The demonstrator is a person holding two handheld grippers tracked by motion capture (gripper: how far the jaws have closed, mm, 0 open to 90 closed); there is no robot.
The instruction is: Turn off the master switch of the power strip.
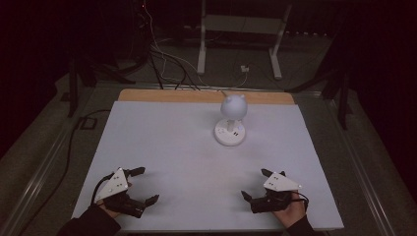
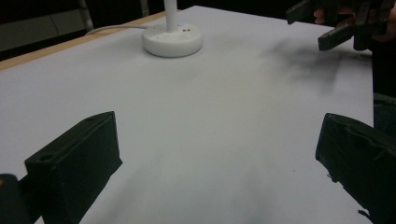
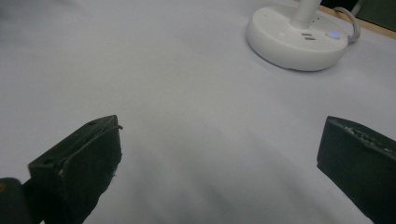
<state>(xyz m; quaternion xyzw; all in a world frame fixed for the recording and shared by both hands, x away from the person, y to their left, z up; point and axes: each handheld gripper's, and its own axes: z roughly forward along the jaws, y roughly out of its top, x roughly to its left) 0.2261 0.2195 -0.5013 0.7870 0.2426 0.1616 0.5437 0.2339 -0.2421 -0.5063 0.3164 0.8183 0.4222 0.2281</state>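
I have both the left gripper (image 1: 139, 185) and right gripper (image 1: 255, 184) spread wide and empty at the near edge of the white table (image 1: 162, 142), with the small white round-based desk lamp (image 1: 230, 132) standing upright ahead, nearer my right gripper.

— How many lamps on the table (image 1: 162, 142)?
— One white lamp (image 1: 230, 120), far right of centre.
— And grippers?
— Two: left gripper (image 1: 142, 186), right gripper (image 1: 255, 183), both near.
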